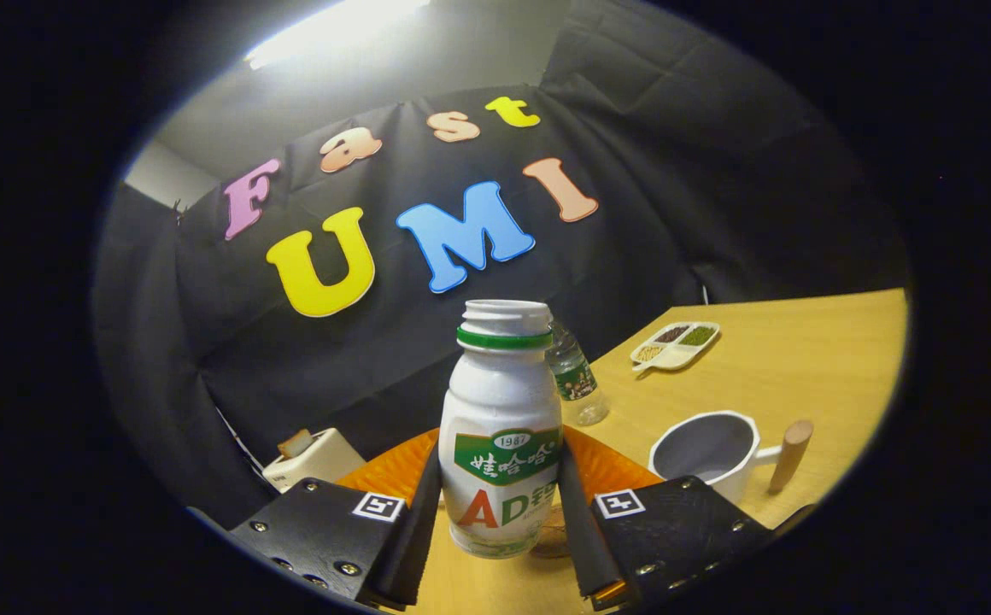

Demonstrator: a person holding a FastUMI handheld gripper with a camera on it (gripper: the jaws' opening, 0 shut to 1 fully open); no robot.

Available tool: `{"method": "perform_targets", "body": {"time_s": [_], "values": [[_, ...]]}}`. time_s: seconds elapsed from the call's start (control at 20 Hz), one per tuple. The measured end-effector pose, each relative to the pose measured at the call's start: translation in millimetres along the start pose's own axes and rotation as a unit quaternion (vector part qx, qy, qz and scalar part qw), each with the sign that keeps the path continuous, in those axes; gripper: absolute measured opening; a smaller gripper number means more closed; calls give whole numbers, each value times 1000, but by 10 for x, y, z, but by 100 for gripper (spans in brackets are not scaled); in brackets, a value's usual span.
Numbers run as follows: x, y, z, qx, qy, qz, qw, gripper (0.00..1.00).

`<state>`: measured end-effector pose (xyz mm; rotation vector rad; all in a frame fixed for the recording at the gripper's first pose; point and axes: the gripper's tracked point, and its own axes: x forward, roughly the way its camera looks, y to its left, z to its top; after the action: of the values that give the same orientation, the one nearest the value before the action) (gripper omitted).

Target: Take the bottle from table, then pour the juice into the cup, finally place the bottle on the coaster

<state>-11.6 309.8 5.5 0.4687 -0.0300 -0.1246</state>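
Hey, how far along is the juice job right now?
Done: the claw is shut on the uncapped white bottle. In hand: the bottle stands upright over the orange coaster. Left: pouring, if not already done; I can't see juice in the white cup.
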Motion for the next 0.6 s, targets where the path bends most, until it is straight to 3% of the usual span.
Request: {"method": "perform_targets", "body": {"time_s": [0.15,0.6], "values": [[11,7,66,-65,-19,-10,998,67],[99,39,-70,-178,-6,-25,984,66]]}}
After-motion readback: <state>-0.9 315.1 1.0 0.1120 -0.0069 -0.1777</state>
